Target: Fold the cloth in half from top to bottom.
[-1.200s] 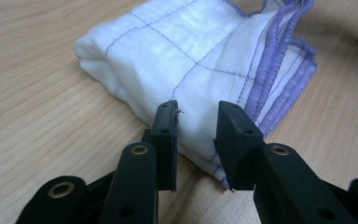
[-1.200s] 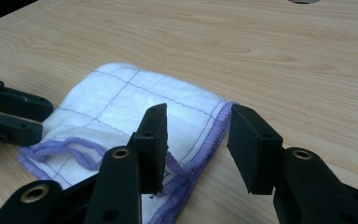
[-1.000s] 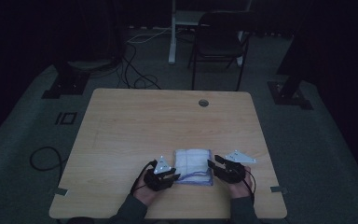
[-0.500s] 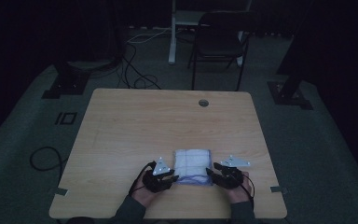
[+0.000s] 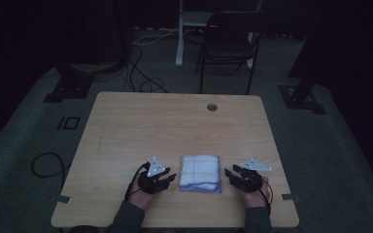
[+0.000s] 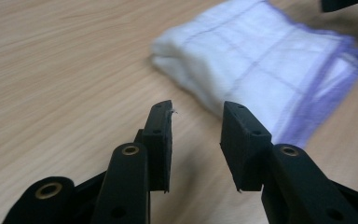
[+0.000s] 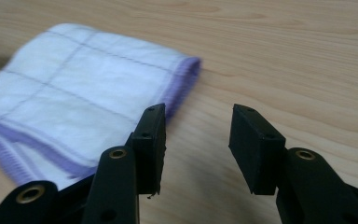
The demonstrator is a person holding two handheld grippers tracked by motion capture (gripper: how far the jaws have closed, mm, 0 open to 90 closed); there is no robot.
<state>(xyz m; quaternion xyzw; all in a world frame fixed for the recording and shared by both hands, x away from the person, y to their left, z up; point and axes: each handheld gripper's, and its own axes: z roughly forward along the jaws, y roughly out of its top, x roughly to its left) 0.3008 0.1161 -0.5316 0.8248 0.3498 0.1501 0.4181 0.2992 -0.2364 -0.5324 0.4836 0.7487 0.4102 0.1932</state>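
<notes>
Your left gripper (image 5: 169, 179) has just been widening its jaws, and nothing sits between them; it rests just beside the left edge of the folded white cloth (image 5: 201, 173). Your right gripper (image 5: 232, 175) also stands open and empty, near the cloth's right edge. That cloth, trimmed in purple, lies flat on the wooden table (image 5: 175, 126) between your two hands, close to your side.

On my light wooden table (image 5: 175, 126), a folded white cloth with purple edging (image 5: 201, 173) lies flat near the front edge.
</notes>
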